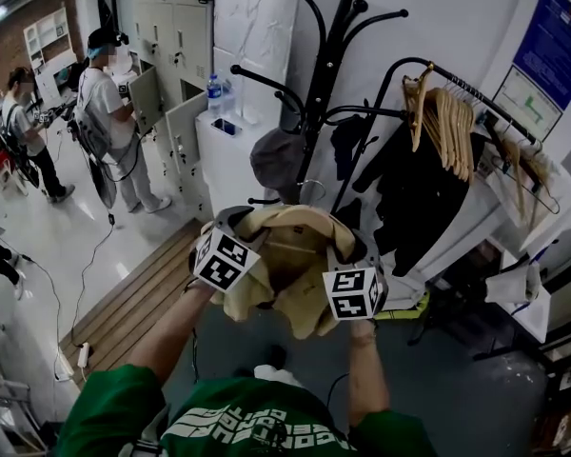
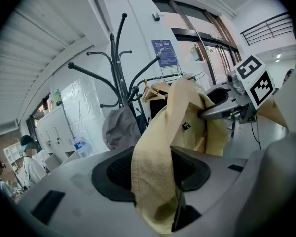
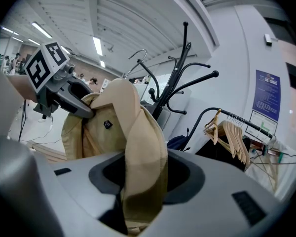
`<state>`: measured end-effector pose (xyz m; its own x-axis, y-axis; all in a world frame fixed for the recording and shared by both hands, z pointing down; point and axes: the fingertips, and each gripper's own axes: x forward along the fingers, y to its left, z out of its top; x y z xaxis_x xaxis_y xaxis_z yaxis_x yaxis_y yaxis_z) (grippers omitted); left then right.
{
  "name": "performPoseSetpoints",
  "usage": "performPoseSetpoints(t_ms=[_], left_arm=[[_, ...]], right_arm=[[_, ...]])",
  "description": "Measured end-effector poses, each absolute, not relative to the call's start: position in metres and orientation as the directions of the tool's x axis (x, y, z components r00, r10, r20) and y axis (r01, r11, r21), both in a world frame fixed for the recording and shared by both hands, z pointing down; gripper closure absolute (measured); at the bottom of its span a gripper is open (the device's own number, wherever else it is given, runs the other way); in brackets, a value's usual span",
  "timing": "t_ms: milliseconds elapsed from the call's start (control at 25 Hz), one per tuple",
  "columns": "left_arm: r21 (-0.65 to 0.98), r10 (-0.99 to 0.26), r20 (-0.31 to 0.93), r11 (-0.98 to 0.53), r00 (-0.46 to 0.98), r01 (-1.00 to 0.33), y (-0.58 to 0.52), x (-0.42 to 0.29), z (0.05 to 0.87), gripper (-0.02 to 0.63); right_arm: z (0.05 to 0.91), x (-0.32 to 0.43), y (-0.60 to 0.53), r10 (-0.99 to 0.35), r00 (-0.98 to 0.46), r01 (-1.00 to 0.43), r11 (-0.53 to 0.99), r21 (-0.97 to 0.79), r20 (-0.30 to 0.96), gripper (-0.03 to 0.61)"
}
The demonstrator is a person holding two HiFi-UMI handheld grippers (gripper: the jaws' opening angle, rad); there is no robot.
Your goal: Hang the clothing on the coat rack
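Beige jacket point(image 1: 295, 246): I hold it stretched between both tongs.
Left tongs point(image 2: 155, 181): clamped on its cloth.
Right tongs point(image 3: 138, 181): clamped likewise.
Coat rack point(image 1: 328, 55): just beyond both tongs.

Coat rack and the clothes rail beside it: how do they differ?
The coat rack is one upright pole with curved hooks branching out; the clothes rail is a long crossbar. The coat rack carries a grey item straight on a hook; the clothes rail carries wooden hangers and dark clothing. Both are black.
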<state>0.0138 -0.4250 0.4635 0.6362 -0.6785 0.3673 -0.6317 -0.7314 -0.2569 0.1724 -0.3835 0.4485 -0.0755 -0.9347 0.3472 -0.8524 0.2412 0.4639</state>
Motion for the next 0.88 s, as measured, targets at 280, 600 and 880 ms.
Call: performPoseSetpoints(t_ms=[280, 600, 880], left_arm=[[-0.263, -0.692, 0.356, -0.719, 0.628, -0.644, -0.458, 0.022, 0.454, 0.417], [-0.271, -0.705, 0.356, -0.706, 0.613, -0.655, -0.492, 0.025, 0.450, 0.417], [-0.262, -0.705, 0.371, -0.704, 0.604, -0.660, -0.519, 0.027, 0.455, 0.417]], right_arm=[[0.439, 0.181, -0.419, -0.938, -0.084, -0.847, 0.245, 0.472, 0.337, 0.400], [0.437, 0.185, -0.455, -0.934, -0.103, -0.845, 0.263, 0.465, 0.341, 0.400], [0.442, 0.187, -0.484, -0.926, -0.114, -0.845, 0.281, 0.455, 0.361, 0.400]])
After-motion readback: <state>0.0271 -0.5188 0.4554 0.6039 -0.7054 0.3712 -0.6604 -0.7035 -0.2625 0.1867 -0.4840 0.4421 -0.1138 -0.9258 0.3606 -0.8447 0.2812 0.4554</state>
